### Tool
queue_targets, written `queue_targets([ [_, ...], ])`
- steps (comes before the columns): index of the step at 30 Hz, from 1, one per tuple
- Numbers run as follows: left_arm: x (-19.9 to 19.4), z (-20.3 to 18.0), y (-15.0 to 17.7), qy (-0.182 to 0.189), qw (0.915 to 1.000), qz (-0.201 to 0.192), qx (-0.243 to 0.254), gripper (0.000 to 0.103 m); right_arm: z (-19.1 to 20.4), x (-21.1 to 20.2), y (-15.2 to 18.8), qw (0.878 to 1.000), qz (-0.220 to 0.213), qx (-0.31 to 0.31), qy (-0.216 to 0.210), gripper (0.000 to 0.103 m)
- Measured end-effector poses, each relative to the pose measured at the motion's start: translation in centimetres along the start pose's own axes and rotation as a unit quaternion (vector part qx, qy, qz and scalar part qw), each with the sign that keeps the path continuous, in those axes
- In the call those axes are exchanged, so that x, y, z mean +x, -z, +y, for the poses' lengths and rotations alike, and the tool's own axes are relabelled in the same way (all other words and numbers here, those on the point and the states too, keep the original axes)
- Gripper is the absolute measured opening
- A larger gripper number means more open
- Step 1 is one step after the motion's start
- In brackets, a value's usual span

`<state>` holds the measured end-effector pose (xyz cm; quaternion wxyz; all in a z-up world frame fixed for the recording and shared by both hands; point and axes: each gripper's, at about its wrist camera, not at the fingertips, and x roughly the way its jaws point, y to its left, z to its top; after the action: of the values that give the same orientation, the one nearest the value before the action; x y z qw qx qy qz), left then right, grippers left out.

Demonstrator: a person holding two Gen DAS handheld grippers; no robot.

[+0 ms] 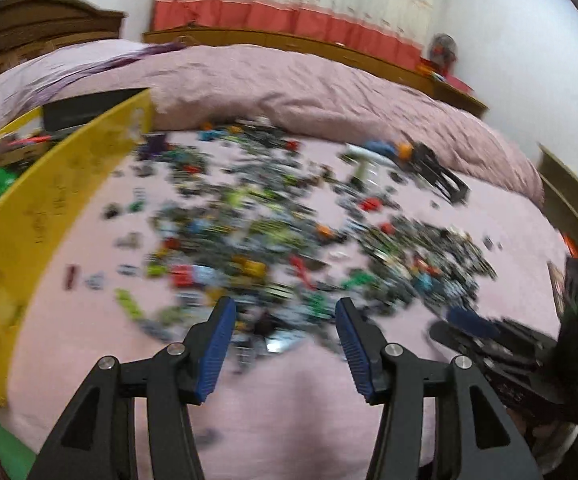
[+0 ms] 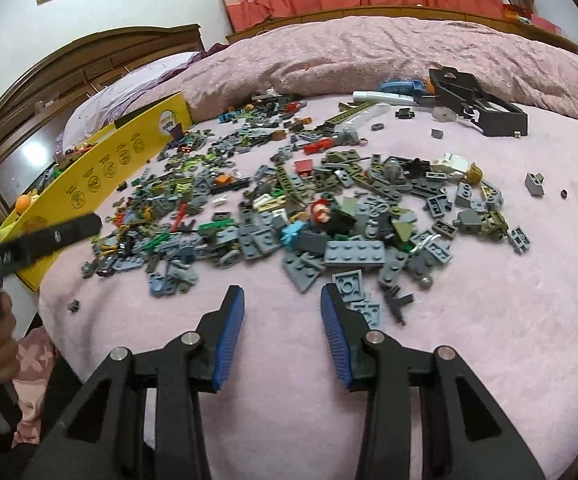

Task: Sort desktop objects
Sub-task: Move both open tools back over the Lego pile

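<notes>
Both sets of fingers apart, nothing between them. Right gripper [image 2: 282, 300] hangs over bare pink bed [image 2: 509, 320]; brick pile [image 2: 289, 208] lies just ahead. Nearest piece: small grey plate [image 2: 349, 283], just ahead of the right-hand finger, lying flat. Left gripper [image 1: 285, 312] sits at the pile's near edge, view blurred. Yellow box [image 2: 101, 184] ahead-left, closer to the left gripper.

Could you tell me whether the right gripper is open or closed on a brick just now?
Open. The right gripper shows only pink bedspread between its blue pads, short of the brick pile.
</notes>
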<state>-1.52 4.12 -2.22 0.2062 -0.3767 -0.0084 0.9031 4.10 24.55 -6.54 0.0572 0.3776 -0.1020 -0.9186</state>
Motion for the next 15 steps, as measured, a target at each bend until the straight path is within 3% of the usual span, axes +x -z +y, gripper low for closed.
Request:
queue_targets([
  [4, 1.5, -3.7, 0.4, 0.010, 0.9984, -0.006, 0.055, 0.053, -0.9, 0.2, -0.4, 1.000, -0.013, 0.007, 0.012, 0.035],
  [9, 3.8, -6.2, 0.7, -0.020, 0.9939, -0.024, 0.105, 0.052, -2.7, -0.3, -0.7, 0.999, -0.025, 0.031, 0.015, 0.035],
  [10, 4.1, -6.4, 0.8, -0.017, 0.9935, -0.025, 0.110, 0.048, -3.0, -0.5, -0.6, 0.999, -0.027, 0.032, 0.017, 0.035],
  [12, 4.7, -6.7, 1.1, -0.002, 0.9930, -0.020, 0.116, 0.027, -3.4, -0.9, -0.4, 0.999, -0.031, 0.033, 0.020, 0.035],
  [15, 5.5, -7.0, 1.4, 0.030, 0.9930, -0.003, 0.114, 0.015, -4.1, -1.3, -0.2, 0.999, -0.032, 0.038, 0.018, 0.035],
])
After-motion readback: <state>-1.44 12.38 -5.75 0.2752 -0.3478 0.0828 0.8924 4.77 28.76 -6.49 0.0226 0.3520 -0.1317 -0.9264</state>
